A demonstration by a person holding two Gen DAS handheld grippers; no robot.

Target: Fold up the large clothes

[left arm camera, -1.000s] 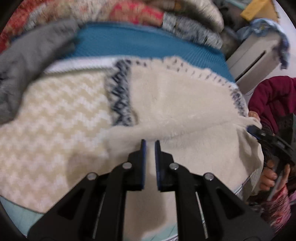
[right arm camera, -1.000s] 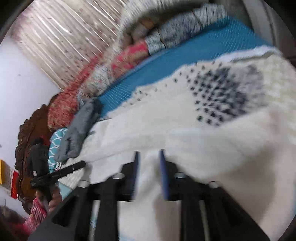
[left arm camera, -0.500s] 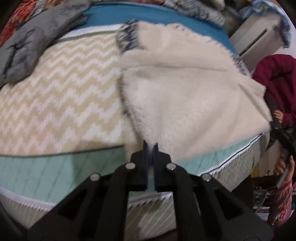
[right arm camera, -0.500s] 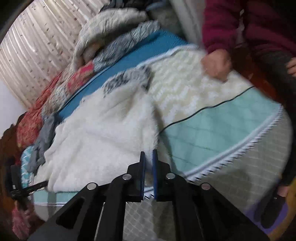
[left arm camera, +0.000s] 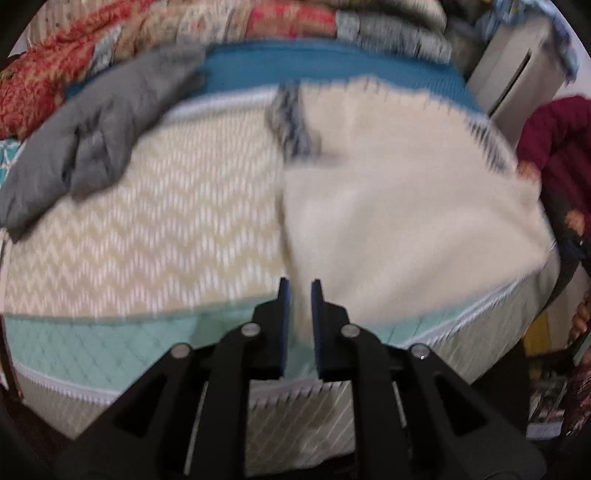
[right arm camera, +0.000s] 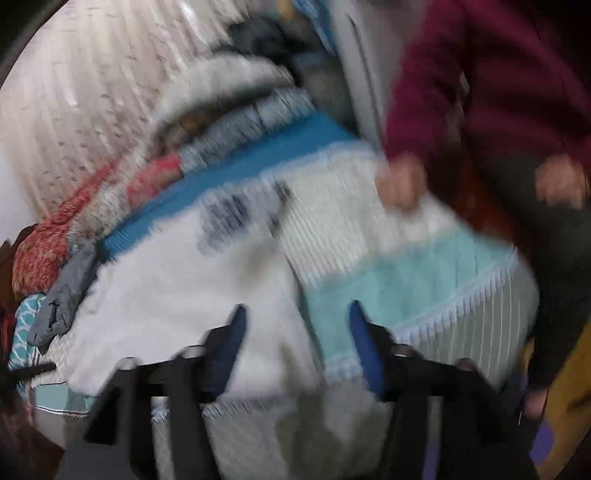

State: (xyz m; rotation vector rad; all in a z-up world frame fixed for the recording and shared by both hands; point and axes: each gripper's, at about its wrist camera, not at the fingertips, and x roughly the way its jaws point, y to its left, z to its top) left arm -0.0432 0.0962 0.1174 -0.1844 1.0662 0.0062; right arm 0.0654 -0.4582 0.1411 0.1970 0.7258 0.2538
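A cream fleece garment with a dark patterned border (left arm camera: 399, 221) lies folded on the right half of the bed, its near edge at the mattress rim. My left gripper (left arm camera: 299, 295) is at its near left corner. The jaws are opening a little, and a strip of fleece is still between them. In the right wrist view the same fleece (right arm camera: 177, 280) looks white. My right gripper (right arm camera: 295, 321) hangs over its near edge with its jaws opening wide. Fleece lies below them, and the pads are clear of it.
A beige chevron blanket (left arm camera: 147, 229) covers the teal quilted mattress (left arm camera: 92, 350). A grey garment (left arm camera: 92, 147) lies at the far left and piled quilts (left arm camera: 184, 22) along the back. A person in a maroon sleeve (right arm camera: 480, 92) stands at the bed's side, one hand (right arm camera: 400, 184) on the blanket.
Both grippers drew the fleece toward the bed's near edge, shut on it. Now the right jaws have sprung wide apart and the left jaws have parted slightly.
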